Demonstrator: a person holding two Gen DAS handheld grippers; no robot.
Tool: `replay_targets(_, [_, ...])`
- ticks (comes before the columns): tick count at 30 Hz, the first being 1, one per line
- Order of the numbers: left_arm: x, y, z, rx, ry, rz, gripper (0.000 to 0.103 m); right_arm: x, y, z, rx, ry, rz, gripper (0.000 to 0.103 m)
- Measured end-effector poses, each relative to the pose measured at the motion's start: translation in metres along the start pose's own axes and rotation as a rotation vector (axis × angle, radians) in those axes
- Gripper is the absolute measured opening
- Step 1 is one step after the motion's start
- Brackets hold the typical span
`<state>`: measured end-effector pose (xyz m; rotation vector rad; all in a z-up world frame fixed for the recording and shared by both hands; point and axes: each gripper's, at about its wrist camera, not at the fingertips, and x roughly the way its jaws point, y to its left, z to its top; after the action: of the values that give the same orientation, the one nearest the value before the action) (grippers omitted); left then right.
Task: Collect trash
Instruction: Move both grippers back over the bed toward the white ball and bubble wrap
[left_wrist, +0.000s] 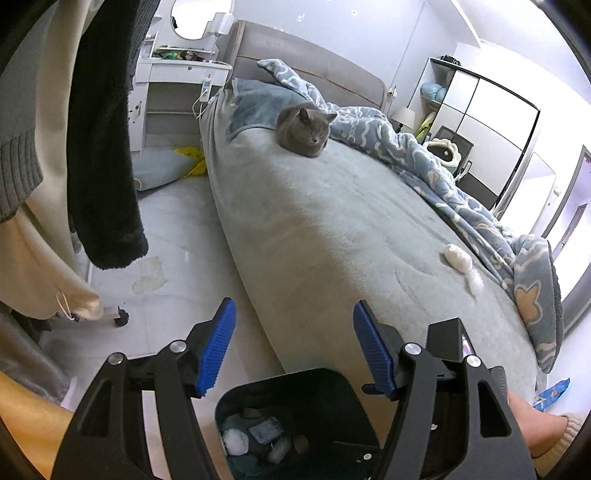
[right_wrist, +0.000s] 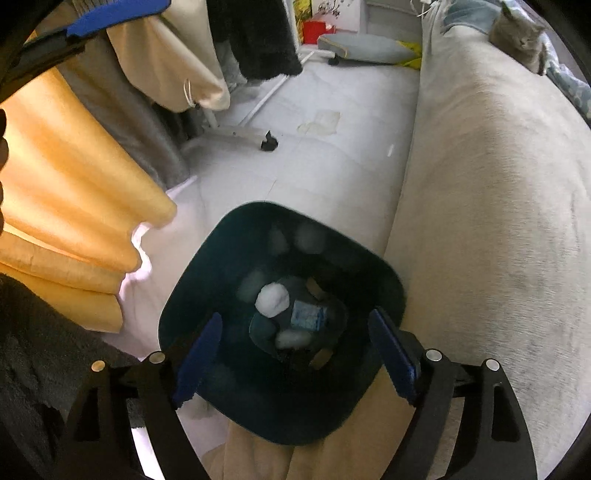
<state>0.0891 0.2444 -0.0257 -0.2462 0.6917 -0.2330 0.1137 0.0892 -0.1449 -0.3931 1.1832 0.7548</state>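
Observation:
A dark bin (right_wrist: 391, 291) stands on the floor beside the bed, holding white tissue wads (right_wrist: 272, 300) and a blue packet (right_wrist: 306, 316). It also shows in the left wrist view (left_wrist: 354, 402). My right gripper (right_wrist: 295, 350) is open and empty directly above the bin's mouth. My left gripper (left_wrist: 293, 343) is open and empty, above the bin near the bed's edge. A white crumpled wad (left_wrist: 457, 256) and a fluffy white scrap (left_wrist: 475, 283) lie on the bed at the right. A pale crumpled paper (left_wrist: 149, 275) lies on the floor; it also shows in the right wrist view (right_wrist: 320, 122).
A grey cat (left_wrist: 304, 129) lies on the bed (left_wrist: 332, 229) near a blue duvet (left_wrist: 461, 192). Clothes (left_wrist: 103, 147) hang on a wheeled rack (right_wrist: 267, 142) at the left. An orange curtain (right_wrist: 62, 192) hangs left. A blue wrapper (left_wrist: 554, 392) lies on the floor at the right.

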Motion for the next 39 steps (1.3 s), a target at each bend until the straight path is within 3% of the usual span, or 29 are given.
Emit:
replay_targets(12, [0.0,-0.052,0.013,0.08,-0.073,-0.013,0.077,-0.056,-0.032,-0.01,0.045,-0.167,-0.039,0.084])
replay_targets(19, [0.008,-0.085,0.018,0.118,-0.084,-0.046,0.084,-0.089,-0.062,-0.025,0.077,-0.274,-0.116,0.086])
replay_targets(39, [0.073,-0.16,0.037,0.17,-0.037,-0.085,0.092,-0.154,-0.174,-0.07,0.213,-0.424,-0.247,0.087])
